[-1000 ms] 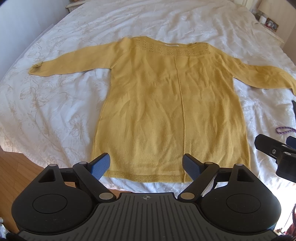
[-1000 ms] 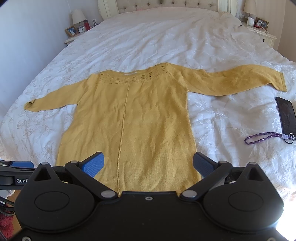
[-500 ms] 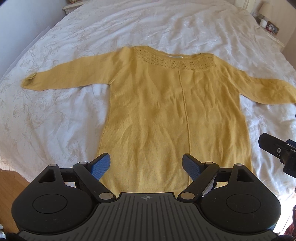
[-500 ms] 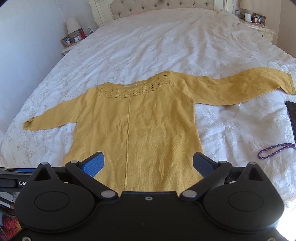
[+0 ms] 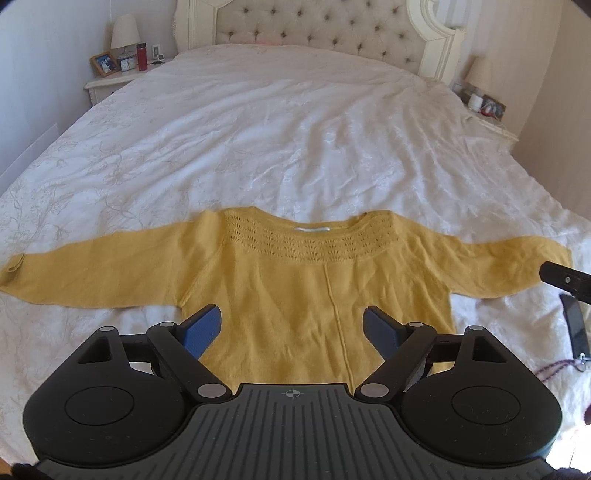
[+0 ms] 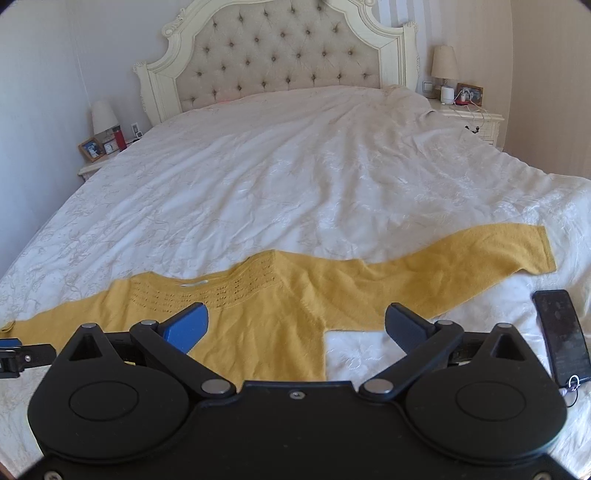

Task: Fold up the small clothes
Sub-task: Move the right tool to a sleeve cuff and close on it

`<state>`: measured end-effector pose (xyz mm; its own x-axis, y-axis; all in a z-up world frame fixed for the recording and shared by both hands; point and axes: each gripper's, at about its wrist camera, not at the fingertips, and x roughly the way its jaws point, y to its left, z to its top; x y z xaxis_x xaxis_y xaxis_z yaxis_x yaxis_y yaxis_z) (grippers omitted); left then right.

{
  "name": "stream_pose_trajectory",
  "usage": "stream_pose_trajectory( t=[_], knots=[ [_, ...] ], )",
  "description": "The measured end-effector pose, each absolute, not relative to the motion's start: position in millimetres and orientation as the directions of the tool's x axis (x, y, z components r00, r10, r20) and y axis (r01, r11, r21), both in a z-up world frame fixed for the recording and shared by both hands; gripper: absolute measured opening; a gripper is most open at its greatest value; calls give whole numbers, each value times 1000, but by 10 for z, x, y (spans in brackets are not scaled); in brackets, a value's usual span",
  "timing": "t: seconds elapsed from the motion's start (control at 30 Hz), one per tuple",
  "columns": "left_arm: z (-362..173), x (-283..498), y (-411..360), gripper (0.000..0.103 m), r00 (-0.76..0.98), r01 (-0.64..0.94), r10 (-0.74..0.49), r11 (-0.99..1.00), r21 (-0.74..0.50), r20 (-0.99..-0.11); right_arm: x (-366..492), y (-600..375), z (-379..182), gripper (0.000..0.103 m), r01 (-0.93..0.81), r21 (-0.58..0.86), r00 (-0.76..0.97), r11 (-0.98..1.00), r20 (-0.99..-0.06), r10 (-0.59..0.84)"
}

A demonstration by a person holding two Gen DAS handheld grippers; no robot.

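A mustard-yellow knit sweater lies flat on the white bedspread, front up, both sleeves spread out sideways. My left gripper hovers above its chest, jaws wide open with nothing between them. In the right wrist view the same sweater stretches from the left edge to its right cuff. My right gripper is open over the right armpit area, empty. Its tip shows at the right edge of the left wrist view, over the right sleeve. The sweater's hem is hidden under the gripper bodies.
A dark phone with a key ring and purple cord lies on the bed right of the sweater. A tufted headboard stands at the far end. Nightstands with lamps flank the bed on both sides.
Both views have tilted up and moved forward over the sweater: its hem dropped out of sight and the headboard and nightstands came into view. Both grippers stayed open.
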<state>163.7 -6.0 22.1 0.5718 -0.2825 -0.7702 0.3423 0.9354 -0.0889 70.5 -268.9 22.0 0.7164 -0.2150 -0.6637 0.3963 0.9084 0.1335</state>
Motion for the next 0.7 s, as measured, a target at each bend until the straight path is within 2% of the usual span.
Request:
stream_pose_trajectory(
  t=[0.1, 0.23, 0.43, 0.47, 0.5, 0.57, 0.7],
  knots=[
    [195, 1693, -127, 84, 592, 314, -278, 944, -101, -756, 806, -3057, 169, 102, 426, 138, 692, 894, -686, -224],
    [164, 1758, -333, 84, 577, 278, -214, 959, -57, -788, 886, -3691, 78, 102, 487, 147, 658, 861, -710, -251],
    [136, 1741, -737, 84, 545, 230, -169, 972, -48, -821, 979, -4747, -67, 100, 530, 73, 589, 845, -749, -305],
    [120, 1737, -824, 84, 537, 228, -165, 973, -46, -827, 990, -4921, -100, 97, 532, 65, 577, 844, -758, -306],
    [108, 1729, -897, 84, 532, 224, -163, 973, -47, -831, 1000, -5064, -135, 88, 533, 60, 565, 844, -768, -303],
    [94, 1708, -1053, 84, 525, 214, -167, 975, -60, -835, 1012, -5422, -220, 77, 540, 70, 539, 839, -795, -280],
    [84, 1684, -1293, 84, 516, 209, -167, 976, -65, -840, 967, -5968, -370, 70, 578, 114, 512, 808, -822, -250]
  ],
)
